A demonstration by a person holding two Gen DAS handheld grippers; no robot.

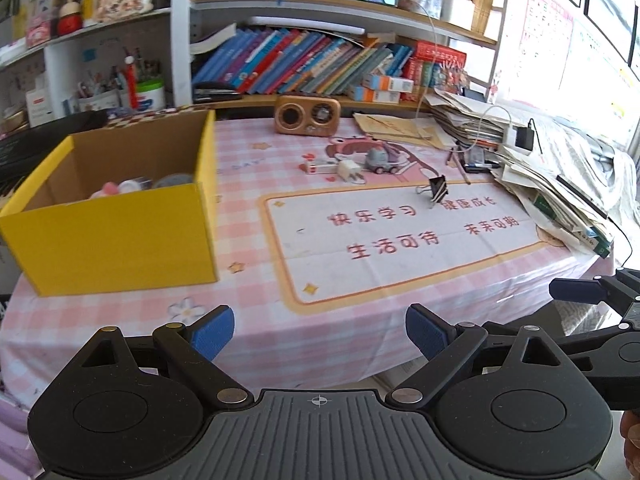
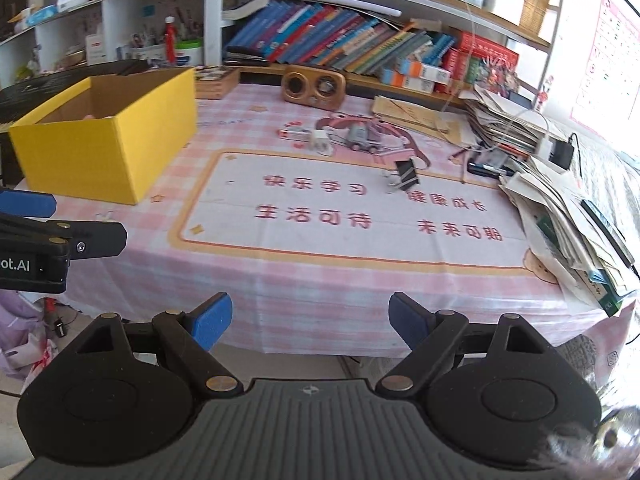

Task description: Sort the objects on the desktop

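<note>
A yellow cardboard box (image 1: 120, 236) (image 2: 108, 148) stands at the table's left, with a pink toy and tape rolls (image 1: 136, 186) inside. Loose on the pink checked tablecloth lie a black binder clip (image 1: 438, 190) (image 2: 406, 176), a grey toy car (image 1: 380, 160) (image 2: 362, 138), a white charger plug (image 1: 349, 171) (image 2: 322, 140) and a small red-and-white piece (image 1: 318, 167) (image 2: 294, 133). My left gripper (image 1: 320, 334) is open over the near table edge, nothing between its blue pads. My right gripper (image 2: 310, 322) is open too, empty, short of the table's front edge.
A wooden radio (image 1: 307, 115) (image 2: 314, 86) stands at the back by the bookshelf. Heaps of papers (image 1: 552, 192) (image 2: 568, 208) with a charger and cable fill the right side. Pens (image 1: 460, 162) lie beside them. The other gripper's blue finger shows at each view's edge.
</note>
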